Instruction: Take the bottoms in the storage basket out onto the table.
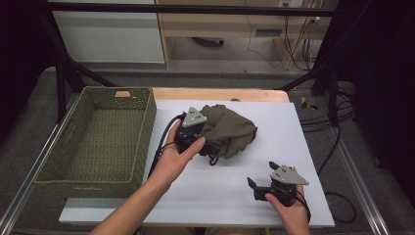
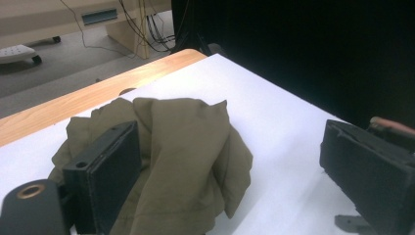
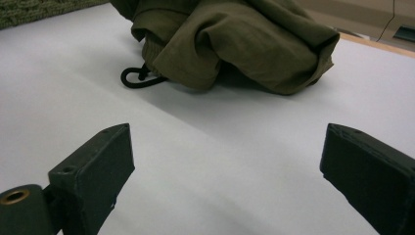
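A person sits at a desk (image 1: pixel 288 147) covered with a white sheet, holding a gripper in each hand. The left forearm reaches diagonally up from the bottom edge, and the left hand (image 1: pixel 177 156) wraps around the left gripper (image 1: pixel 208 147) from its near side, thumb stretched along it. That gripper lies against a crumpled olive-green garment (image 1: pixel 230 129) at the middle of the desk. In the left gripper view its fingers (image 2: pixel 110 171) stand wide apart, one pressed into the cloth's folds, the other clear of it over bare white sheet. The right hand (image 1: pixel 288 205) rests low at the near right edge, holding the right gripper (image 1: pixel 262 176) pointed left, its fingers (image 3: pixel 98 161) also spread wide, with nothing between them. A green woven basket (image 1: pixel 98 142) sits at the desk's left side.
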### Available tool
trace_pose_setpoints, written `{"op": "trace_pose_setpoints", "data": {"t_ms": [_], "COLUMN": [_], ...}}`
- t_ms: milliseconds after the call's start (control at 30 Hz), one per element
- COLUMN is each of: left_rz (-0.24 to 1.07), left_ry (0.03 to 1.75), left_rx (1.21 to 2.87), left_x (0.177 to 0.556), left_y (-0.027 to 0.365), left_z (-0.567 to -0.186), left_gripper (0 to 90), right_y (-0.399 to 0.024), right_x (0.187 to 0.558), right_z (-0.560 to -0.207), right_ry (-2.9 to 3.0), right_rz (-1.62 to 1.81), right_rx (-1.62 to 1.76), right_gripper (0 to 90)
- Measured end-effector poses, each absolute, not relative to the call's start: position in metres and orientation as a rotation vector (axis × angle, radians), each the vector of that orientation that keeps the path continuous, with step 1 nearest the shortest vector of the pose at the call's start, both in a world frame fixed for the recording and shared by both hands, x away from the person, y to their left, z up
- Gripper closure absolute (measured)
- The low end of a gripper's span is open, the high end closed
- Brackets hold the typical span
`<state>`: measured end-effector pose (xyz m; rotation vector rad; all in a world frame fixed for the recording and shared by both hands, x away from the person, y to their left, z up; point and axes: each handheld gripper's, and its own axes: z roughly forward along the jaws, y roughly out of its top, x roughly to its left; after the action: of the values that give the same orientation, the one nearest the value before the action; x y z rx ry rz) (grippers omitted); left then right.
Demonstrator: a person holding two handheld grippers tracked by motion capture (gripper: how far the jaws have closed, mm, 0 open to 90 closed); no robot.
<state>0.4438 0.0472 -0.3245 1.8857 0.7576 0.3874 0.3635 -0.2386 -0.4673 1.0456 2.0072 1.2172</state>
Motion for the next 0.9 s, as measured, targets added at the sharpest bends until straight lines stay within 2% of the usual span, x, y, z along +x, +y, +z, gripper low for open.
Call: {"op": "trace_pose_setpoints", "data": {"t_ms": [433, 900], "left_rz": [0.410, 0.440], "left_ry": [0.751, 0.793], "left_rx": [1.852, 1.816], "left_x": [0.444, 0.443], "left_y": [0.050, 0.086], "left_z": [-0.299, -0.284], "left_gripper": [8.4, 7.2], "right_y": [-0.237, -0.236], "right_x": [0.362, 0.364], "right_z": [-0.466, -0.468], "right_ry": [2.010, 1.980], "right_rz": [1.238, 1.230], "right_rx": [1.032, 1.033], "right_gripper": [4.9, 4.8]}}
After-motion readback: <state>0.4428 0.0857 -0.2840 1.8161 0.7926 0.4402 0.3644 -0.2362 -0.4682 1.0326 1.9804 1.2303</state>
